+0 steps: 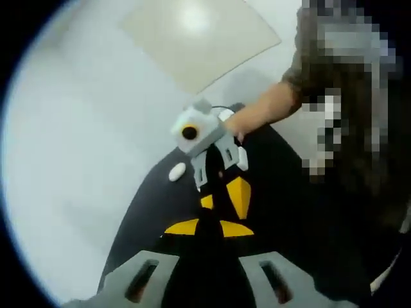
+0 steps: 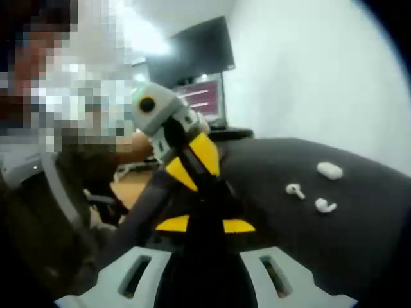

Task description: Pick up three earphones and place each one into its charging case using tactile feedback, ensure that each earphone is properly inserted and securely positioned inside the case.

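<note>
Left gripper view: a white tabletop (image 1: pixel 77 128) is seen at left with a pale beige panel (image 1: pixel 199 35) lying on it. One small white oval piece (image 1: pixel 176 171) rests near the edge of a dark mat (image 1: pixel 148 212); it cannot be told whether it is a charging case, or what is in it. The left gripper (image 1: pixel 210 226) is seen from behind, its yellow fingertips (image 1: pixel 183 227) drawn to a narrow gap with a dark shape between them. Whether anything is gripped cannot be told. The other gripper is held just beyond by a person's hand (image 1: pixel 239 125), tips pointed toward the camera.

Right gripper view: a dark monitor (image 2: pixel 192 54) is seen on the far wall. The right gripper (image 2: pixel 205 224) is shown with its yellow tips likewise set close together around a dark shape, tip to tip with the left one, and its grip cannot be judged. Further right, on the mat, two white earphones (image 2: pixel 295 190) (image 2: pixel 325 206) lie loose and apart, with a white oval case-like piece (image 2: pixel 329 170) near them, outside any open case.
</note>
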Action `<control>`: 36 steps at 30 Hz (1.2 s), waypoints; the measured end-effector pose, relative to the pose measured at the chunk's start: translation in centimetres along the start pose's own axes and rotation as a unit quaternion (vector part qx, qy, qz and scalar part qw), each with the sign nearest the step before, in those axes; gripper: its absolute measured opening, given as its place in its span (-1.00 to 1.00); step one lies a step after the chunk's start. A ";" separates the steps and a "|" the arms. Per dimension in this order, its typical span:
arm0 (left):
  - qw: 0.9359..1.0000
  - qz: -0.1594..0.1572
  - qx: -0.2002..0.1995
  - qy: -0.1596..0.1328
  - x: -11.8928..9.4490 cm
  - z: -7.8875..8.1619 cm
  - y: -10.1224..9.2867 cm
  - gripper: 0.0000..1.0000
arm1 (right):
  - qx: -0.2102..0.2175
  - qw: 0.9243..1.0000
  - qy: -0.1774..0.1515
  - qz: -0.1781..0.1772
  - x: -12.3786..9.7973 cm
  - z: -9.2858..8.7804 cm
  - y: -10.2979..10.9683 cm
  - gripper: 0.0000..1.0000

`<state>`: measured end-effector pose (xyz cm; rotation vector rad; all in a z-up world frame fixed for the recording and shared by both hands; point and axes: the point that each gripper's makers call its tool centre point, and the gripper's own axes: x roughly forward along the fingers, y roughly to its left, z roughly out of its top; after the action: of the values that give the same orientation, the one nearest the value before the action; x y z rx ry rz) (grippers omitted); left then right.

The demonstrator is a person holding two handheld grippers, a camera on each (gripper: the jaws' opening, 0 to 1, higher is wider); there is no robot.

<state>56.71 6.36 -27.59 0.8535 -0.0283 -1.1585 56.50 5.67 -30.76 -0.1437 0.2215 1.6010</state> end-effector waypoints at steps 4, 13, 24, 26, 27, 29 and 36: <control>0.999 -0.027 -0.027 -0.011 -0.2 0.1 -0.5 -0.83 | 0.000 1.000 -0.001 0.001 0.0 0.0 0.0 -0.63; 0.996 -0.019 -0.075 -0.039 -1.4 0.4 0.8 -0.68 | 0.001 1.000 -0.001 0.000 -0.1 -0.1 0.0 -0.63; 0.975 -0.028 -0.204 -0.077 -1.6 -3.0 1.0 -0.52 | -0.002 1.000 -0.001 0.001 -0.1 -0.1 0.0 -0.63; 0.971 -0.042 -0.220 -0.084 -1.1 -2.9 0.6 -0.31 | -0.002 1.000 -0.001 0.000 -0.1 -0.1 0.0 -0.63; 0.972 -0.044 -0.215 -0.084 -0.8 -2.9 0.6 -0.22 | -0.002 1.000 -0.001 0.000 0.0 -0.1 0.0 -0.64; 0.981 -0.036 -0.174 -0.082 -0.1 -2.8 0.8 -0.20 | 0.000 1.000 -0.001 0.000 0.0 -0.1 0.0 -0.64; 0.989 -0.062 -0.111 -0.076 1.5 -2.7 -0.7 -0.23 | 0.015 1.000 -0.002 0.005 0.0 0.0 0.1 -0.64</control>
<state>58.02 6.58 -30.50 0.5740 0.0287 -1.3161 56.38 5.64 -30.79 -0.1154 0.2440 1.6077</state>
